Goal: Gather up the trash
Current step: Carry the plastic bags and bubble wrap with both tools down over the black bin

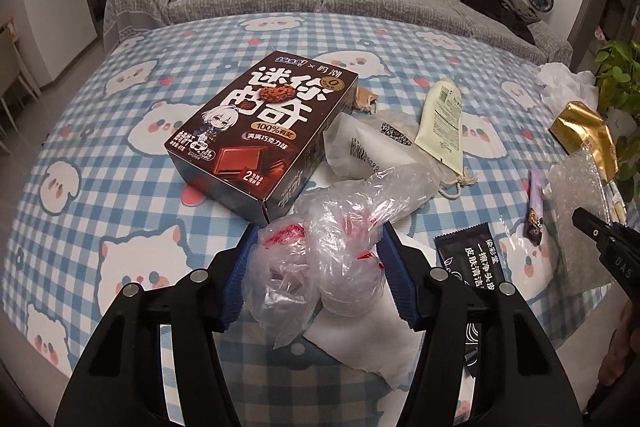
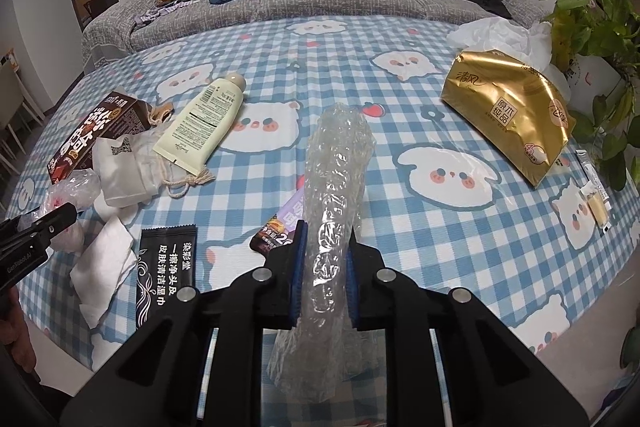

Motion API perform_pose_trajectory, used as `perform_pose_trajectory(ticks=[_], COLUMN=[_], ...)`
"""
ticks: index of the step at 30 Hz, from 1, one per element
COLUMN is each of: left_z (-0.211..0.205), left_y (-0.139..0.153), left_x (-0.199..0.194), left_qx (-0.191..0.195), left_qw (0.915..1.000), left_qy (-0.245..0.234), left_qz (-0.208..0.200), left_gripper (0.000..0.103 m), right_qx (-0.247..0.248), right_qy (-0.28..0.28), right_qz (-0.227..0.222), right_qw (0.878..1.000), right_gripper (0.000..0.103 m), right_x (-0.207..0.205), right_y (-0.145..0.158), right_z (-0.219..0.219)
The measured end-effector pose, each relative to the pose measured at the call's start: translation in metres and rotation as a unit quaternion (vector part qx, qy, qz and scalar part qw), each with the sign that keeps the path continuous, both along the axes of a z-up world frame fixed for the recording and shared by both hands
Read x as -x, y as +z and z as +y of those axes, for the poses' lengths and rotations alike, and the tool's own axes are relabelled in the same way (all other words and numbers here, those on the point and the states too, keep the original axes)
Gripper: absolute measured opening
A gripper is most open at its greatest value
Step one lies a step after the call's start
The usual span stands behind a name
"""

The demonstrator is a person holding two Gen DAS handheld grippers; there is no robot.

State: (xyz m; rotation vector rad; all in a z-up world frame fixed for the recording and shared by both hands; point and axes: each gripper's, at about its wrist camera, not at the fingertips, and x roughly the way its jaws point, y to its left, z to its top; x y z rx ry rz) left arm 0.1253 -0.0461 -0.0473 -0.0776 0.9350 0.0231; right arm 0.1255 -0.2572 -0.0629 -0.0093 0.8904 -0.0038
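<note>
My left gripper (image 1: 320, 229) is shut on a crumpled clear plastic bag with red print (image 1: 320, 267); its blue pads press the bag from both sides just above the blue checked tablecloth (image 1: 120, 187). A white tissue (image 1: 384, 339) lies under the bag. My right gripper (image 2: 327, 231) is shut on a long roll of clear bubble wrap (image 2: 340, 155), which sticks out forward past the fingertips. Loose trash lies around: a black wet-wipe sachet (image 2: 166, 267), a purple snack wrapper (image 2: 280, 227), and a brown cookie box (image 1: 256, 131).
A cream tube (image 2: 204, 119) rests on a white drawstring pouch (image 2: 128, 167). A gold tissue pack (image 2: 512, 115), a small sachet (image 2: 596, 195) and a white plastic bag (image 2: 500, 35) sit at the right, by a potted plant (image 2: 592, 7). A grey sofa (image 2: 420, 11) stands behind.
</note>
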Motion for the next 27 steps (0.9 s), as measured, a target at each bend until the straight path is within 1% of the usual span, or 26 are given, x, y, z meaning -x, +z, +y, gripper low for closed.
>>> perform_pose_trajectory(ticks=[13,27], left_z=[-0.002,-0.015], left_y=[0.014,0.03], left_x=[0.027,0.08], left_qx=[0.001,0.002], left_qw=[0.9999,0.9997], left_qy=[0.004,-0.006], left_qz=[-0.01,-0.022], left_gripper=[0.058,0.058], right_qx=[0.002,0.001], right_qy=[0.004,0.013], right_qz=[-0.013,-0.026], right_qw=[1.0,1.0], right_gripper=[0.016,0.016], right_x=[0.027,0.078], right_y=[0.012,0.028], right_z=[0.006,0.014])
